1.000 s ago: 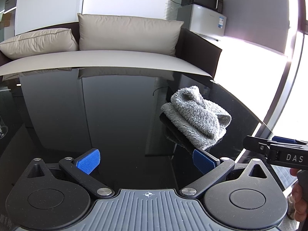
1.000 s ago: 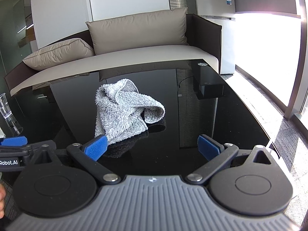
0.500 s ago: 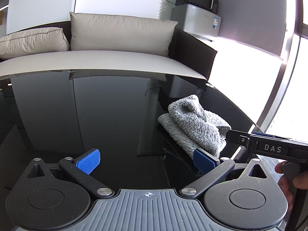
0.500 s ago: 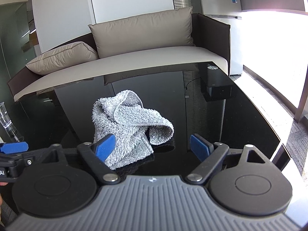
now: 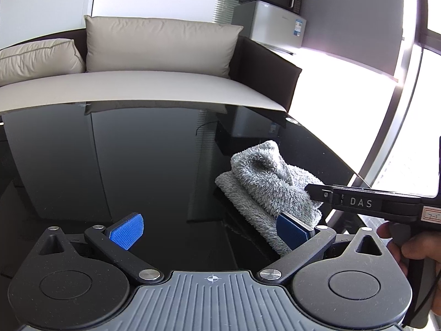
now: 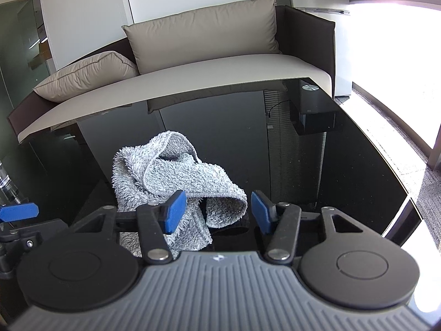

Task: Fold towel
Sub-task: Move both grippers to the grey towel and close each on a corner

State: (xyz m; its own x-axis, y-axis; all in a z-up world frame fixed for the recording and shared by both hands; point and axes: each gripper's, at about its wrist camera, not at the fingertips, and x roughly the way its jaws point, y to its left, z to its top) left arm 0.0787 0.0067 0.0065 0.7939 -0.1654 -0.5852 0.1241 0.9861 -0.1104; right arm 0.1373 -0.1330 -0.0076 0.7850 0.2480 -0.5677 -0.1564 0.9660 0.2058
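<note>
The grey towel (image 6: 171, 182) sits crumpled on the glossy black surface (image 6: 317, 171), in front of the sofa (image 6: 209, 63). My right claw (image 6: 217, 209) gapes wide, pads flanking the towel's near fold. My left claw (image 5: 212, 227) is spread too, its right pad beside the towel's edge.

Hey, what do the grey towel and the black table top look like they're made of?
The towel looks like plush terry or microfibre: long fuzzy grey loops, soft rumpled folds, matte. The table top looks like glossy black glass or lacquered board, since it mirrors the sofa sharply; which one is unclear. Both hand-held grippers, left and right, are open by the towel.
</note>
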